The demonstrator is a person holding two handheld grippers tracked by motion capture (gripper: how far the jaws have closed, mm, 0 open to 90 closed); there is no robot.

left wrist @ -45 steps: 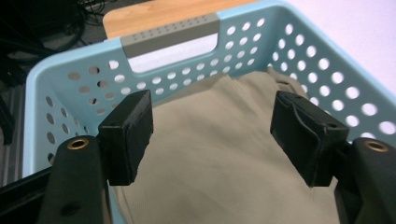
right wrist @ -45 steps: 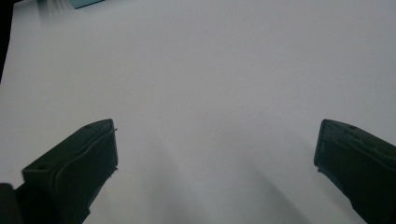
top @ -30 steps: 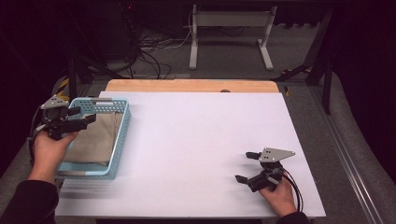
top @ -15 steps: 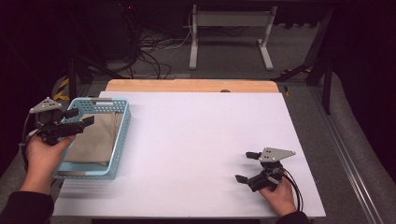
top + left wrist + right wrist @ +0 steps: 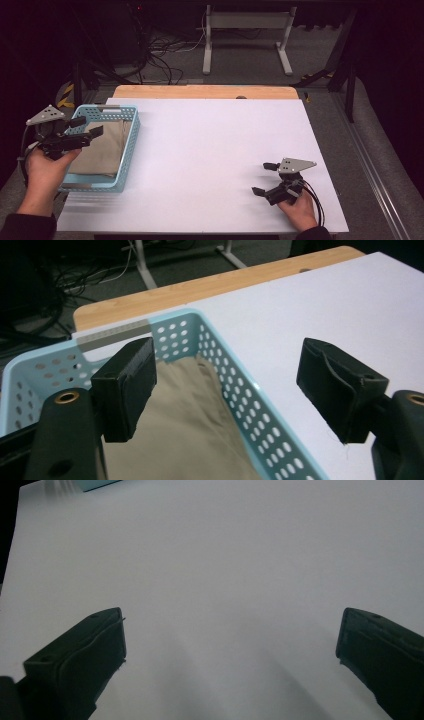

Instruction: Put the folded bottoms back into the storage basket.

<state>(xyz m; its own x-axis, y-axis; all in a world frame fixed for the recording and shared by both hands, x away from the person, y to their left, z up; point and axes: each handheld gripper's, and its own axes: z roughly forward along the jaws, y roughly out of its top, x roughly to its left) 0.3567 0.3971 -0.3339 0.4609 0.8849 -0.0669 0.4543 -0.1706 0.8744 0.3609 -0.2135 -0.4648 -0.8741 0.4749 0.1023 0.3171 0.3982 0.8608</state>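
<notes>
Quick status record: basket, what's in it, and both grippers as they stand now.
basket: light blue basket, left edge of white table
contents: folded tan cloth lying inside
left gripper: left gripper above the basket's left part, jaws open and just been opening, nothing between them
right gripper: right gripper low over bare table, open, empty

Dim lab — white table [image 5: 210, 150], cables [image 5: 150, 55] on floor, metal stand [image 5: 245, 35]

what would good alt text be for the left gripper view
Two black padded jaws of the left gripper stand open with nothing between them, above a light blue perforated plastic basket that holds a folded tan cloth. The basket sits on a white tabletop, whose far edge is a light wooden strip.
</notes>
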